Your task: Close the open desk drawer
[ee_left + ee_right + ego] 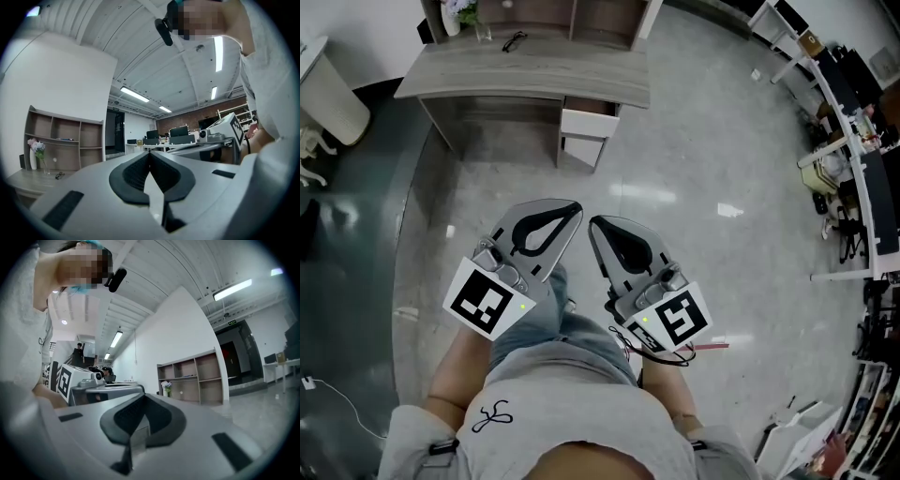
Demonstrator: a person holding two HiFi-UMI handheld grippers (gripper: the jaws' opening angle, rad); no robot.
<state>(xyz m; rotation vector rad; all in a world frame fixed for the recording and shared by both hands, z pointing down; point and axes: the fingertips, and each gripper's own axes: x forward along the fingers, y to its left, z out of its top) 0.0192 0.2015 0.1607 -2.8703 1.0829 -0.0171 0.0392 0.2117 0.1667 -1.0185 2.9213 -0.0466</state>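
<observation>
At the upper left of the head view stands the grey-topped desk point(525, 75), with a vase of flowers point(461, 14) and a pair of glasses point(514, 40) on it near the shelf unit at its back. Under the right part of the desktop, the white-fronted drawer point(589, 123) is pulled out toward the pale, shiny floor point(694, 159).

Lower in the frame, left of centre, the left gripper point(573, 209) is held in front of the person's body, well apart from the desk. Its own view shows the jaws pressed together with nothing between them point(150, 153). Just to its right, the right gripper point(593, 224) points the same way, its jaws likewise together and empty point(143, 395). Along the right edge runs a row of workstations point(853, 141).
</observation>
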